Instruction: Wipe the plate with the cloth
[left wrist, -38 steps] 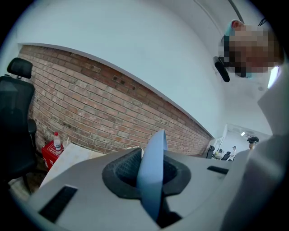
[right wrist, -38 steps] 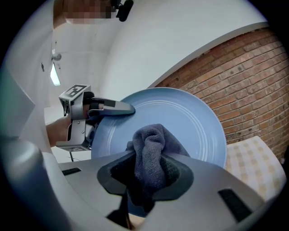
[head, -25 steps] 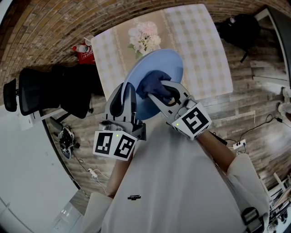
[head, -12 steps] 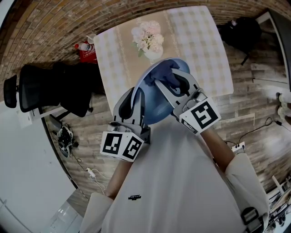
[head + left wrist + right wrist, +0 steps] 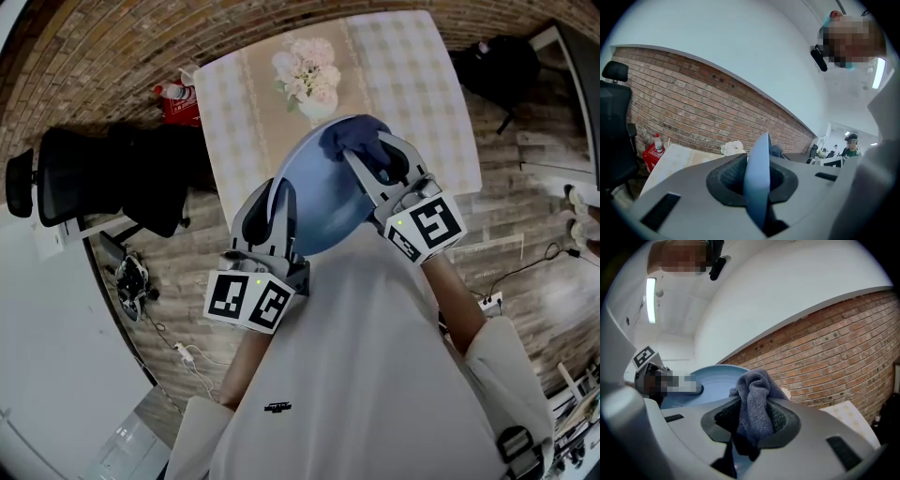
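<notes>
The left gripper has its jaws clamped on the near rim of a round, light-blue plate. In the left gripper view the plate shows edge-on, a thin blue blade standing upright between the two dark ribbed pads. In the head view the plate rises away from this gripper, tilted and clear of any surface, with its hollow face turned toward the right gripper.

The right gripper has its jaws closed on a bunched, dark grey-blue terry cloth. A fold of cloth stands up past the pads and a tail hangs below them. Just left of this gripper, and beyond it, lies the blue hollow of the plate. In the head view the cloth sits at the plate's far rim, opposite the left gripper's hold, and appears pressed against the rim. The two grippers stand near each other, with the plate between them.

Beyond both grippers is a table with a pale checked covering. On it, just past the plate's far rim, stands a bunch of pale pink and white flowers. Left of the left gripper is a black office chair, and beyond that a red package by the table's corner. A brick wall runs behind the table. Right of the right gripper is a wood-plank floor. Below the grippers are the person's forearms and white shirt.
</notes>
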{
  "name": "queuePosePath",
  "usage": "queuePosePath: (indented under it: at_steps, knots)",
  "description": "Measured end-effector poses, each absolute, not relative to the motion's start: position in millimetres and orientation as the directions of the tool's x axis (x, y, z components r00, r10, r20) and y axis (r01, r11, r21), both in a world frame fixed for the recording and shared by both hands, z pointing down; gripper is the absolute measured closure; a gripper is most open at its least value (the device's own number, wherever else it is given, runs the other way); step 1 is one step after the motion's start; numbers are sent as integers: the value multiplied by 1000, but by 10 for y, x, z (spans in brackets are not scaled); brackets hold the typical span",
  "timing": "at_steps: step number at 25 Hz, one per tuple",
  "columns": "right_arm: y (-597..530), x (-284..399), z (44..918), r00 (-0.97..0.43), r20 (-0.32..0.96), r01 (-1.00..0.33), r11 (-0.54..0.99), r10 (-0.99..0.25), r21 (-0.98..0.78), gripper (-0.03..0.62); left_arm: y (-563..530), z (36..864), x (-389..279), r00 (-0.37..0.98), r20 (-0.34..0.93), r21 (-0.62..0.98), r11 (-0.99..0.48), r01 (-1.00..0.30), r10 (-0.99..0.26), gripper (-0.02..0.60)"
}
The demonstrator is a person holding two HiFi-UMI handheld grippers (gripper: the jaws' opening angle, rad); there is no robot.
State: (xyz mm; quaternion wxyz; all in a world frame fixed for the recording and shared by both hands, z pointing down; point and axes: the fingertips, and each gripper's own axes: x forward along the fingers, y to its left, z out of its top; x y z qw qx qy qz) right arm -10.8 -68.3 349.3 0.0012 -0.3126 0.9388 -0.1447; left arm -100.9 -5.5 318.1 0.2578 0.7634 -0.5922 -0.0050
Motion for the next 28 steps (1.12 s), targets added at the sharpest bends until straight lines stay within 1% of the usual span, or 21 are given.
queuePosePath:
  at_steps: [7, 11, 15, 20, 25, 28]
  knots:
    - [-717, -58, 3763, -787, 175, -616, 737, -591, -278, 476, -92, 3090, -1192, 248, 268, 430, -115, -895, -931, 534]
    - [-658, -123, 3876, -792, 226, -609, 757, -567, -236, 476, -145, 3029, -1286, 226, 252, 429, -101, -898, -941, 534]
    - [-558, -188, 3983, -808, 270, -583, 778, -524, -233, 476, -219, 2974, -1348, 208, 241, 424, -90, -901, -948, 534]
    - [-349, -333, 4034, -836, 318, -520, 831, -447, -200, 476, -294, 2933, -1406, 194, 233, 420, -81, -904, -953, 534]
    - [-116, -528, 4057, -875, 345, -426, 880, -341, -211, 476, -360, 2924, -1466, 183, 229, 421, -72, -904, -956, 534]
    - [43, -651, 4039, -897, 350, -351, 918, -271, -187, 476, -393, 2928, -1479, 181, 227, 424, -70, -903, -957, 534]
